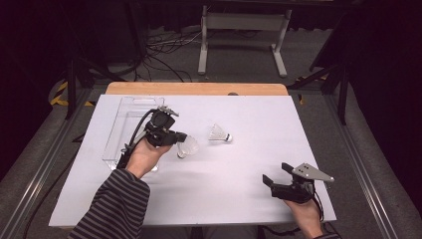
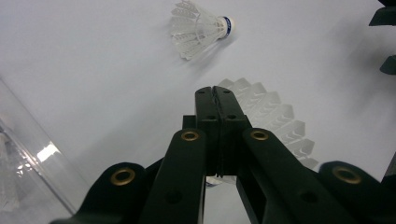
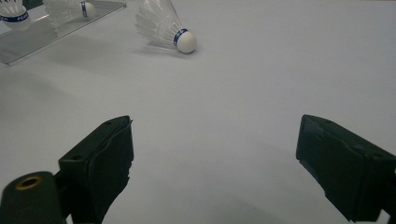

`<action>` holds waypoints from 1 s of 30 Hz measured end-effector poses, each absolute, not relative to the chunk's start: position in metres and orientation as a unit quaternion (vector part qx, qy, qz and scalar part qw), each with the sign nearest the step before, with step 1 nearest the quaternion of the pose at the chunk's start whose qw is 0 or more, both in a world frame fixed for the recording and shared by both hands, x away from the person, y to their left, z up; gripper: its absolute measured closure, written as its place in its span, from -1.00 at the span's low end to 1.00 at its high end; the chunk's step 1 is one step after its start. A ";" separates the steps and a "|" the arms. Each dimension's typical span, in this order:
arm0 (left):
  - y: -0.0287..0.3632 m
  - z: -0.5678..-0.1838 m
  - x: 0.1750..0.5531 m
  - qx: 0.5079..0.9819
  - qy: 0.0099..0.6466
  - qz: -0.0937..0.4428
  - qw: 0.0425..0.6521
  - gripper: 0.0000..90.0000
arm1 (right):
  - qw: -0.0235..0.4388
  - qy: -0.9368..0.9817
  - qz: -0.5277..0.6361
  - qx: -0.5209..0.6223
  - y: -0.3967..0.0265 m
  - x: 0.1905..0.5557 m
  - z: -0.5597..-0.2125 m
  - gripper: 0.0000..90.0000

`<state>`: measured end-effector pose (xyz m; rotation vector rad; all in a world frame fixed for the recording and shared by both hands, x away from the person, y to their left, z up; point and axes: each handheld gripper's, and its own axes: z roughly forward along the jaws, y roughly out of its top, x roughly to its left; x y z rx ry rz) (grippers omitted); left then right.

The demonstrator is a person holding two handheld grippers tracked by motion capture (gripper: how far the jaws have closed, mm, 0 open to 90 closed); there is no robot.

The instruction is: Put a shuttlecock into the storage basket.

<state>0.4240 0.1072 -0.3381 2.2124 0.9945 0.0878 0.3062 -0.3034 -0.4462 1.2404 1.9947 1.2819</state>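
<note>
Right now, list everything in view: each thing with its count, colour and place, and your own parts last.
Held shuttlecock: one, white feathers, pinched in the left gripper's jaws, right of the tray.
Lying shuttlecock: one, white with a blue band, on its side mid-table.
Tray shuttlecocks: two in the right gripper view, white with blue bands, inside the tray.
Tray: one, clear plastic, left part of the table.
Table: one, white sheet on top, wooden far edge.
Frame: one, white metal, on the floor beyond the table.
Cables: several, dark, on the floor behind.
Left gripper: one, black, jaws shut on the held shuttlecock.
Right gripper: one, black with grey plate, open, near right corner.
Sleeve: one, striped, left forearm.
</note>
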 end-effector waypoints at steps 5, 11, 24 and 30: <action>0.114 -0.334 0.423 0.851 0.388 0.036 0.353 1.00 | 0.231 0.726 0.466 0.451 -0.303 0.306 -0.446 -0.74; 0.124 -0.328 0.422 0.846 0.393 0.041 0.357 1.00 | 0.231 0.726 0.465 0.451 -0.303 0.306 -0.446 -0.74; 0.149 -0.317 0.420 0.832 0.412 0.051 0.368 1.00 | 0.231 0.726 0.465 0.451 -0.303 0.306 -0.446 -0.74; 0.159 -0.309 0.419 0.826 0.418 0.058 0.374 1.00 | 0.231 0.726 0.465 0.451 -0.303 0.306 -0.446 -0.74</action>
